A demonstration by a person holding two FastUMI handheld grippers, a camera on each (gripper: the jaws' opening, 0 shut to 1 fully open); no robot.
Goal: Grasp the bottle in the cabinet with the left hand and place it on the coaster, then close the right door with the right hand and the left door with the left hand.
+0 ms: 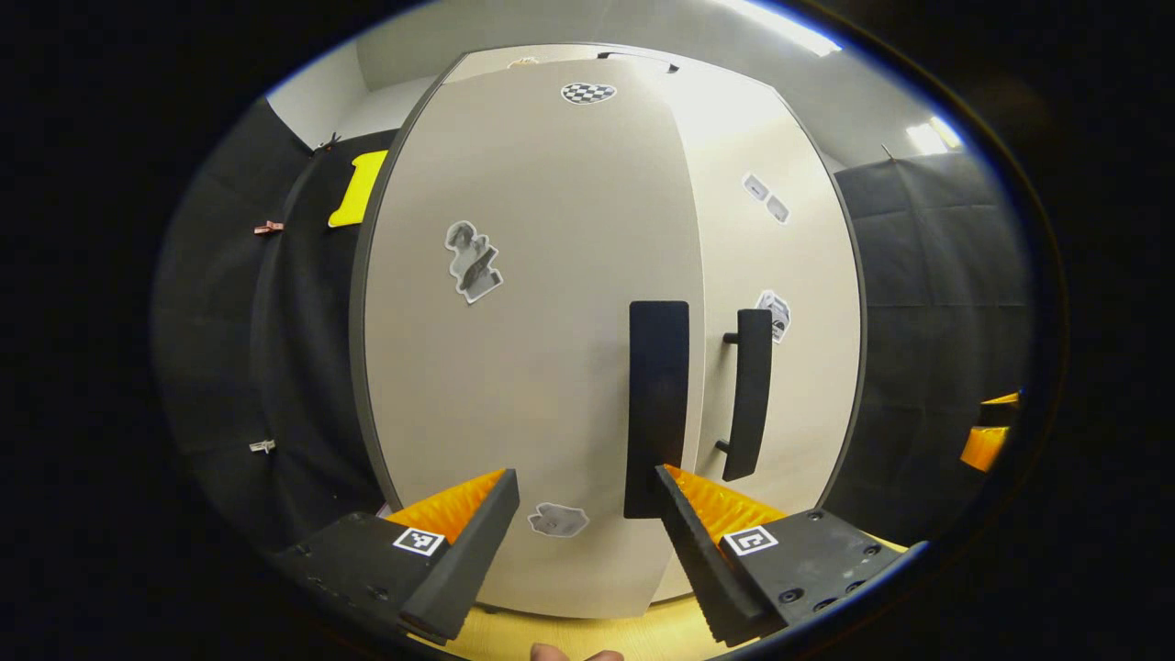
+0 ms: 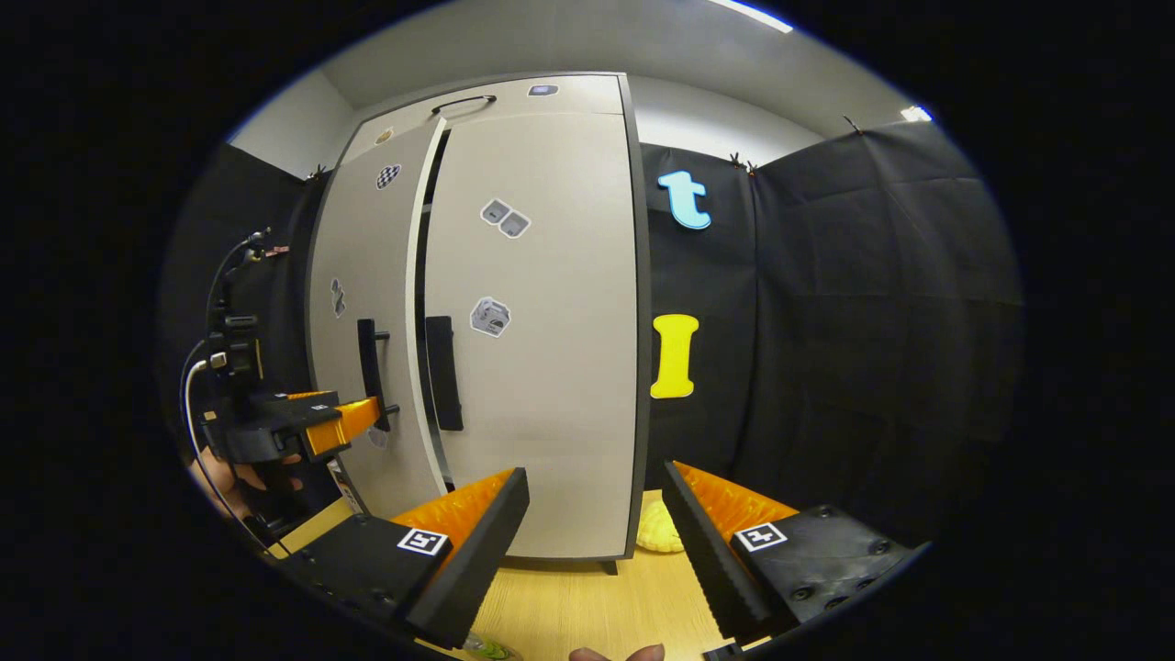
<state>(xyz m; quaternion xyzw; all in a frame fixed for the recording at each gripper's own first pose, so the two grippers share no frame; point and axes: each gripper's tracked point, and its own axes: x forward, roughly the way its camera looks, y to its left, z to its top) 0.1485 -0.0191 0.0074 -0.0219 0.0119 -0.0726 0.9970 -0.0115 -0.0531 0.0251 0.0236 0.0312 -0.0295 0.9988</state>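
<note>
the left gripper (image 1: 587, 514) hangs with fingers apart and empty before the left door (image 1: 532, 321), not quite shut, its edge proud of the right door (image 2: 542, 321). the right gripper (image 2: 597, 523), also spread, faces the closed right door.

Cabinet (image 2: 542, 321) on the wooden tabletop (image 2: 587, 597): right door (image 2: 542, 349) closed, left door (image 2: 363, 321) slightly ajar; right gripper (image 2: 592, 542) open; left gripper (image 2: 353, 418) by the left door's handle (image 2: 370, 372).
</note>
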